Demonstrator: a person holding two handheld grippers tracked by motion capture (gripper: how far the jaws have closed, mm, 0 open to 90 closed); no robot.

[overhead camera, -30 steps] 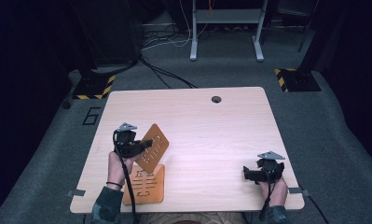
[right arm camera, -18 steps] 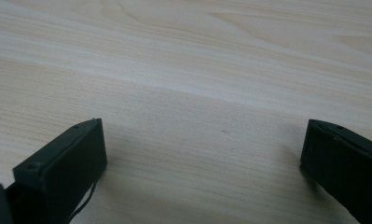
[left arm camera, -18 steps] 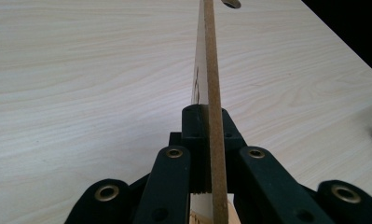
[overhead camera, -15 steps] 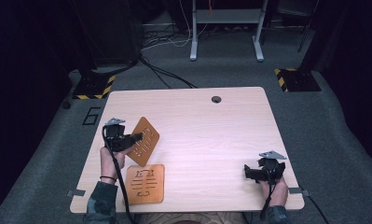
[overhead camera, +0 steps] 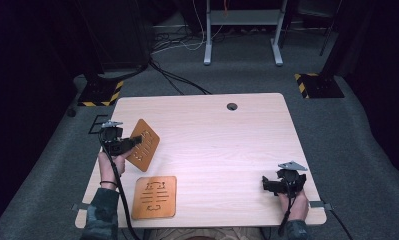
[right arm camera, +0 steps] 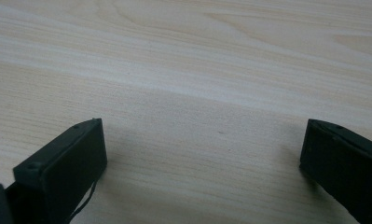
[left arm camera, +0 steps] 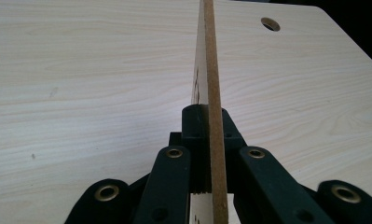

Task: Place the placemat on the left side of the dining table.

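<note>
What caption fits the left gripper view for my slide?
Left tongs clamp a thin brown board edge-on, held above the pale wooden table.

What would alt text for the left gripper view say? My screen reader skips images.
The left gripper has its black jaws shut on the edge of a thin brown board, seen edge-on and held upright above a pale wooden table with a round hole near its far edge.

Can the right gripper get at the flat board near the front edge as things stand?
Probably yes: the right gripper is open and empty, with bare table between it and the flat board. The left gripper holds the other board farther back.
</note>
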